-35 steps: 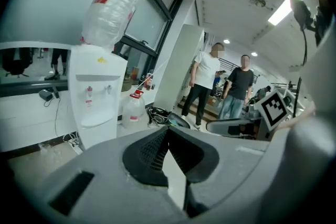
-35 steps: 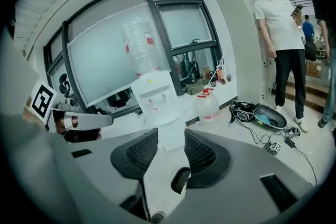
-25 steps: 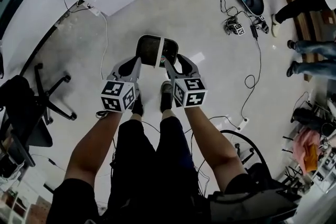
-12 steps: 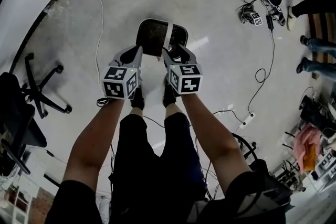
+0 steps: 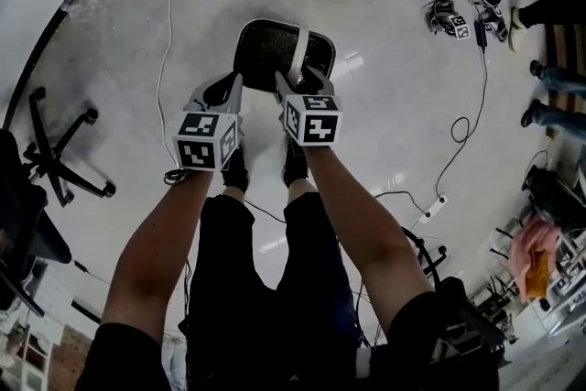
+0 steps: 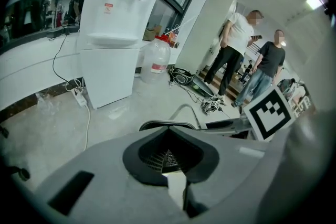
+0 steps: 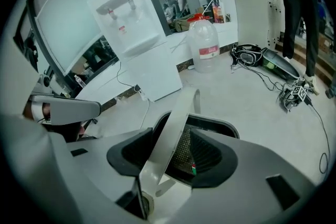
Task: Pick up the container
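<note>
The container is a black mesh basket (image 5: 265, 55) with a pale grey bail handle (image 5: 298, 50), low over the floor just ahead of the person's shoes. My right gripper (image 5: 295, 85) is at that handle. In the right gripper view the handle (image 7: 176, 128) runs slanting between the jaws, which are opening, and mesh (image 7: 184, 152) shows between the band and the right pad. My left gripper (image 5: 218, 92) hangs beside the basket's near left edge with its jaws apart and nothing in them. Past them I see the basket's rim (image 6: 168, 124).
A white water dispenser (image 6: 118, 23) and a large water bottle (image 6: 156, 60) stand ahead on the left. Cables (image 5: 458, 105) and a power strip (image 5: 428, 213) trail over the floor at right. An office chair (image 5: 55, 151) is at left. Two people (image 6: 236, 50) stand farther off.
Both grippers and the basket have shifted slightly forward in the head view. The right gripper's jaws have spread apart around the handle. The left gripper keeps its place beside the basket.
</note>
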`<move>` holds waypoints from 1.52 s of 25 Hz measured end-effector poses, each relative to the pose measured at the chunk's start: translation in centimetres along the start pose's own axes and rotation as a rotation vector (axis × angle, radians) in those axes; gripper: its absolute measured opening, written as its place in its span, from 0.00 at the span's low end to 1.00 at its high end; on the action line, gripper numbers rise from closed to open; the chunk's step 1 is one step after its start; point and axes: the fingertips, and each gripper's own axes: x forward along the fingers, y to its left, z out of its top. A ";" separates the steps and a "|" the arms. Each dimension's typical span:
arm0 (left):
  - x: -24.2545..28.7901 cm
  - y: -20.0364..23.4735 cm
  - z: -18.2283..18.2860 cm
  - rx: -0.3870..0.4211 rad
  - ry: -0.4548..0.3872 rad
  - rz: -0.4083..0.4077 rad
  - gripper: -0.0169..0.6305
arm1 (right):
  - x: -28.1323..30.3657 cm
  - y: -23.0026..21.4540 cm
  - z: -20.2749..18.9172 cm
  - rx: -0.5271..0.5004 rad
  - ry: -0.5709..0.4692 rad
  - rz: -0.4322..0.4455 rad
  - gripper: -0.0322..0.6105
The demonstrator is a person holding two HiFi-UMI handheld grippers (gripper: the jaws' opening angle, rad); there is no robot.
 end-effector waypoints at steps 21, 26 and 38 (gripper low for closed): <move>-1.9 -0.4 0.2 0.017 0.008 -0.038 0.04 | 0.4 -2.3 -1.2 0.034 0.079 -0.147 0.10; -4.1 -1.9 1.6 0.019 -0.022 -0.046 0.04 | -2.2 -1.5 -0.9 -0.011 0.094 -0.116 0.10; -12.1 -8.7 7.7 0.041 -0.086 -0.075 0.04 | -14.6 2.3 3.5 -0.026 0.051 -0.043 0.10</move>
